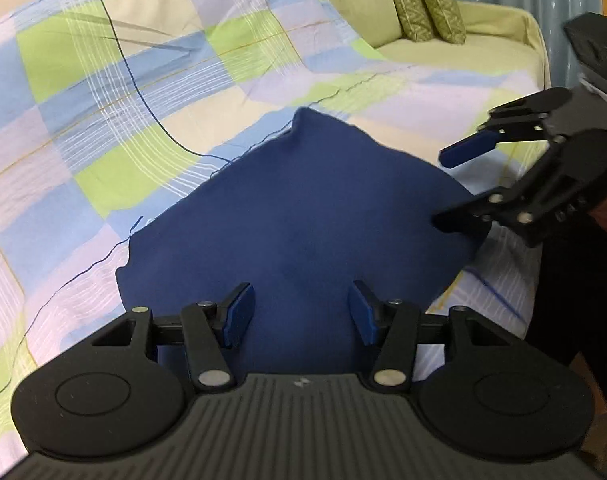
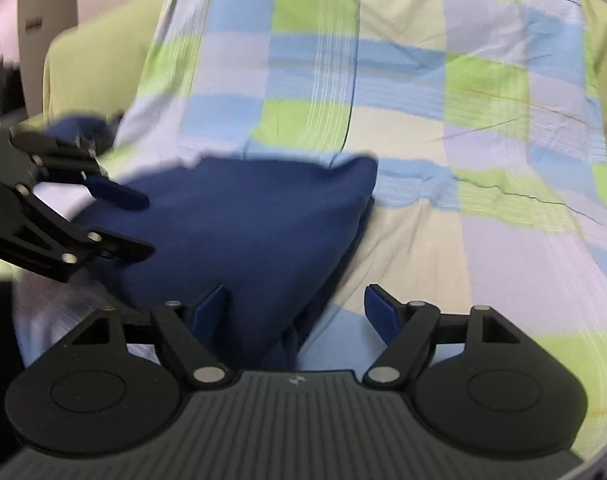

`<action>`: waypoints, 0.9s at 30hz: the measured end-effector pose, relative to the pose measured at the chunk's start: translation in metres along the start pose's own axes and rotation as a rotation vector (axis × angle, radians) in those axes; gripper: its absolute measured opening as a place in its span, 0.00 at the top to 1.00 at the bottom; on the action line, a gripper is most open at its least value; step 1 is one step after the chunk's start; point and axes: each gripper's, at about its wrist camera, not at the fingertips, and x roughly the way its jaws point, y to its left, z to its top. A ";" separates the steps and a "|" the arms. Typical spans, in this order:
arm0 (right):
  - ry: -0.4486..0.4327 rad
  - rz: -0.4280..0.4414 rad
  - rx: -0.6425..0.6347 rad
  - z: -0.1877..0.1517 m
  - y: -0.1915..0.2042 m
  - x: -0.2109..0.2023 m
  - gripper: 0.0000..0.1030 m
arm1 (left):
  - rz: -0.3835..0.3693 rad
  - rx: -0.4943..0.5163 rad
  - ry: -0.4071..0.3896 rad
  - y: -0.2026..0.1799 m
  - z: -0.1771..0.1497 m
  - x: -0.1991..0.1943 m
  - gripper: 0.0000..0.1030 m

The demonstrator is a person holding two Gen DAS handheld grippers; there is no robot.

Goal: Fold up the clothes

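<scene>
- The navy cloth (image 1: pixel 303 216) lies in a folded heap on the checked bedspread (image 1: pixel 103 80), mid-frame in the left wrist view.
- The left gripper (image 1: pixel 299 312) sits at 6 o'clock over its near edge, jaws spread, nothing pinched.
- The right gripper (image 1: pixel 455 184) comes in at 3 o'clock, jaws spread around the cloth's corner, not squeezing.
- Likely step: taking hold for the next fold; both jaws must close on an edge first.

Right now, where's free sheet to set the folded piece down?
Free: checked sheet right of the blue garment, out to the green sofa arm; also the sheet beyond the garment, up the backrest. Crowded: the garment itself, with left gripper and right gripper both over it.
</scene>
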 end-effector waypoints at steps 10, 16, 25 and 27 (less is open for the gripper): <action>-0.127 0.209 0.376 0.019 -0.098 0.009 0.39 | 0.026 0.046 -0.043 -0.018 0.035 0.003 0.45; -0.037 0.328 0.418 0.047 -0.122 0.079 0.65 | 0.028 -0.034 -0.036 -0.018 0.029 0.007 0.45; -0.017 0.423 0.471 0.074 -0.131 0.114 0.90 | 0.049 -0.057 -0.038 -0.013 0.030 0.012 0.45; 0.057 0.355 0.464 0.063 -0.136 0.129 0.90 | 0.031 -0.096 -0.036 -0.007 0.029 0.016 0.45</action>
